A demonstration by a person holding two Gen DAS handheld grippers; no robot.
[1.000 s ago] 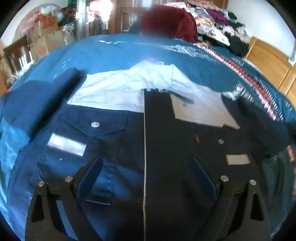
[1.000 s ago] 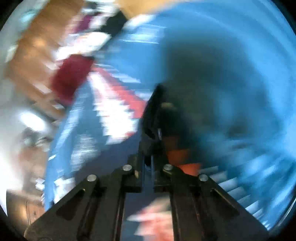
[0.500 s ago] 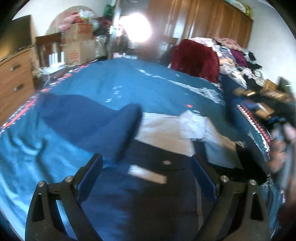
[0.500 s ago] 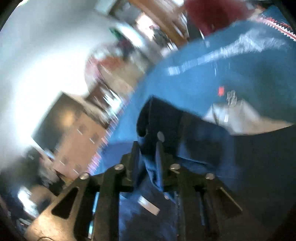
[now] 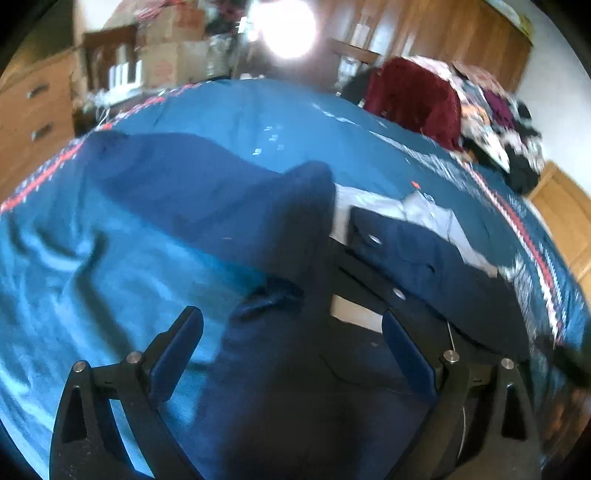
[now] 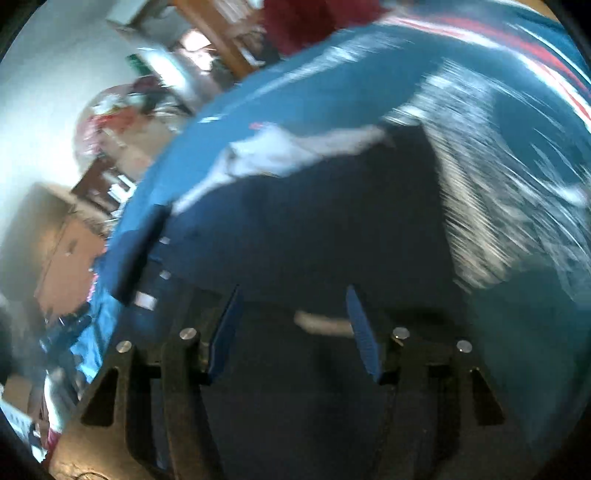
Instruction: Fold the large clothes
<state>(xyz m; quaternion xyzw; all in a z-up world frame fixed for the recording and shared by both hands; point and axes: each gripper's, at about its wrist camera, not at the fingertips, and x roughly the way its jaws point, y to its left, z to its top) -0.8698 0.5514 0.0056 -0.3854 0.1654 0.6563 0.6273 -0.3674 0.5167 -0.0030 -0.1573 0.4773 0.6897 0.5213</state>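
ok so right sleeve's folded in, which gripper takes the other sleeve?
Left, probably. The left gripper is open, and the spread navy sleeve lies ahead on the blue bedspread. The right gripper, also open, faces the jacket body.

1. the jacket (image 5: 280, 369) is made of matt navy cloth with shiny metal snaps.
2. the bedspread (image 5: 92, 288) is seen as smooth, creased blue cloth.
3. the wardrobe (image 5: 424, 33) is finished in glossy brown wood.
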